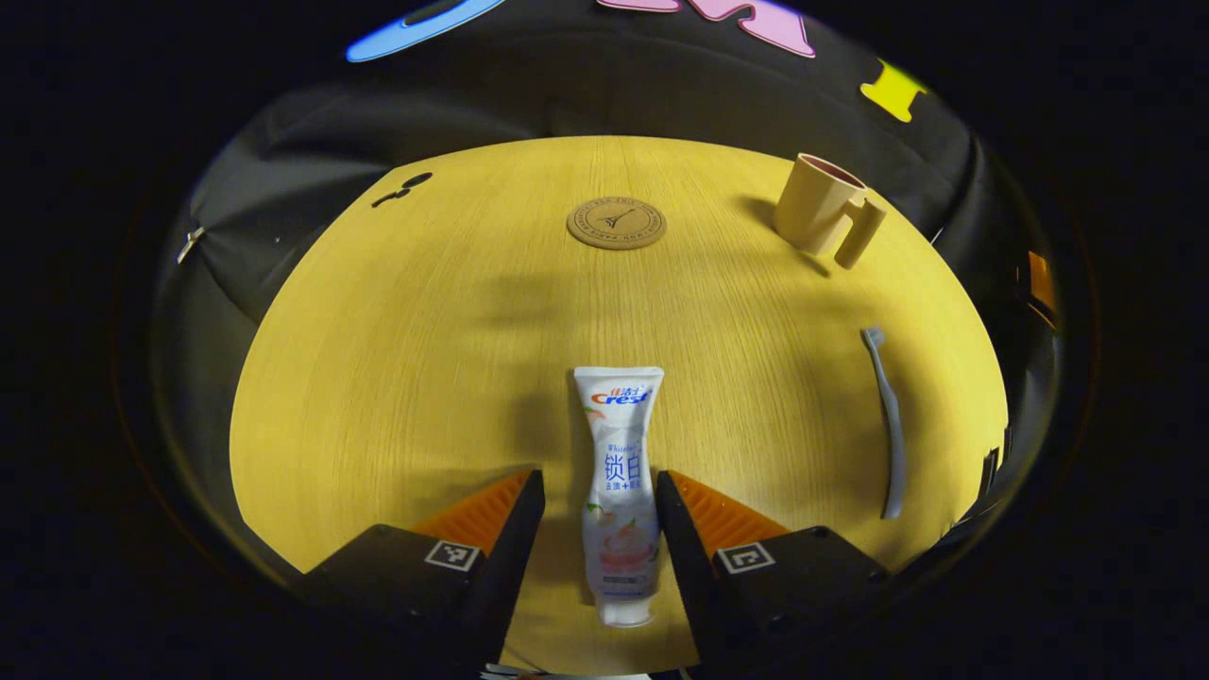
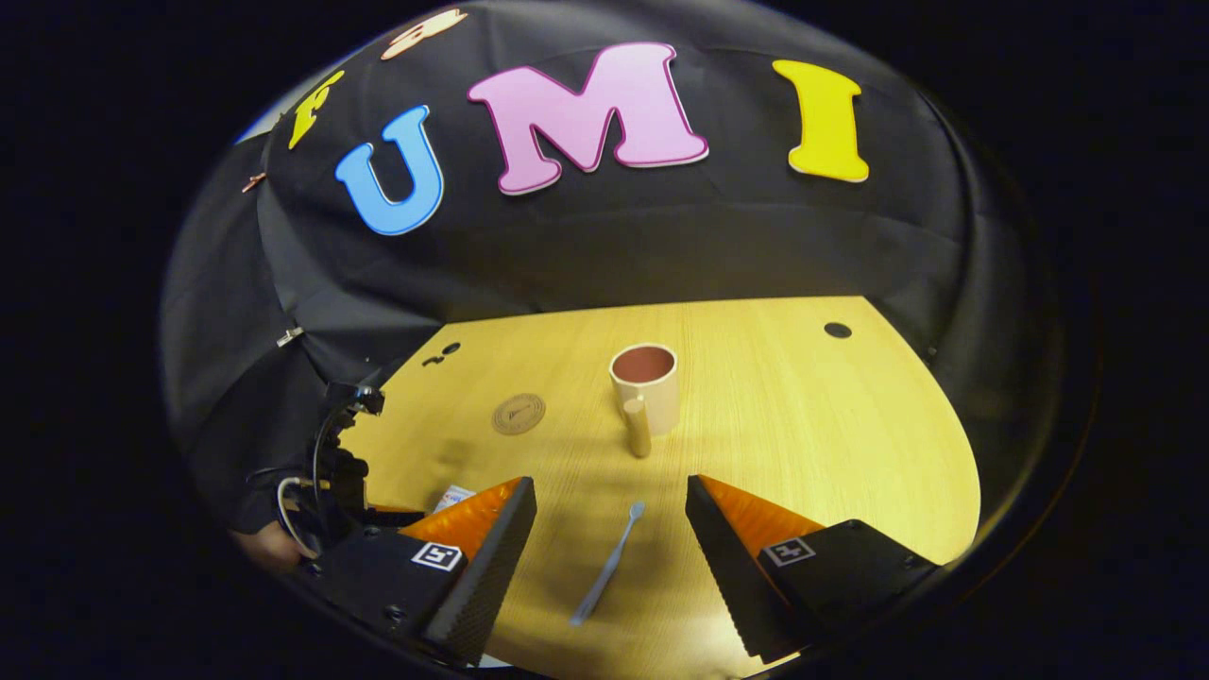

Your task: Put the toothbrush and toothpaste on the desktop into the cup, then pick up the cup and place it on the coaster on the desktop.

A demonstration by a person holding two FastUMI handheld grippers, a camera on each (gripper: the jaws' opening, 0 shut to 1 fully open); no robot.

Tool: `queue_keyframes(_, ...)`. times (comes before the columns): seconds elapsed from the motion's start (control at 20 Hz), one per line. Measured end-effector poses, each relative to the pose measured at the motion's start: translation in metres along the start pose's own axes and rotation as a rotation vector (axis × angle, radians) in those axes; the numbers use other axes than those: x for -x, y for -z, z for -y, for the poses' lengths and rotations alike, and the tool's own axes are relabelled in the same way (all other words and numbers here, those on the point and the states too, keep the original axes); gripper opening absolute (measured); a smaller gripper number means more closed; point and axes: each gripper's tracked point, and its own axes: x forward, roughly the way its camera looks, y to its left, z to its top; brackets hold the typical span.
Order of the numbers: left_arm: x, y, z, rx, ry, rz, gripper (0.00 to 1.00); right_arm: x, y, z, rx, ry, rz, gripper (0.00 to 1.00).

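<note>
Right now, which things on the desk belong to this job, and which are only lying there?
For the job:
toothpaste
toothbrush
cup
coaster

Only there:
dark hole in the desktop
cable and clip at the desk edge

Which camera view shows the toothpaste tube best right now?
The left gripper view. The toothpaste tube lies flat on the desktop between the open left gripper fingers, whole from crimped end to cap. In the right gripper view just a corner of it peeks out beside that view's own finger.
</note>
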Motion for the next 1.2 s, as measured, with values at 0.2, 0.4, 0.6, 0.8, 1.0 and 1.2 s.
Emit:
queue_keyframes(0.2, -0.003, -0.002, 0.008, 0.004, -0.005, -0.037, 0.58, -0.013, 0.036, -0.003, -0.003, -0.002, -0.120, 0.98)
queue_keyframes(0.4, -0.001, -0.004, 0.006, 0.015, 0.003, -0.011, 0.40, -0.030, 0.090, -0.009, 0.003, -0.006, -0.288, 0.98)
queue_keyframes(0.6, 0.000, -0.005, 0.005, 0.023, 0.027, 0.008, 0.37, -0.047, 0.117, 0.002, -0.017, 0.058, -0.367, 0.98)
queue_keyframes(0.8, -0.002, -0.004, 0.005, 0.027, 0.021, 0.037, 0.34, -0.069, 0.120, 0.011, -0.031, 0.112, -0.380, 0.98)
queue_keyframes(1.0, -0.002, -0.005, 0.004, 0.012, 0.014, 0.043, 0.34, -0.079, 0.133, 0.013, -0.025, 0.151, -0.424, 0.96)
queue_keyframes(1.2, -0.003, -0.004, 0.004, 0.045, 0.024, 0.051, 0.34, -0.080, 0.136, 0.009, -0.022, 0.181, -0.434, 0.77)
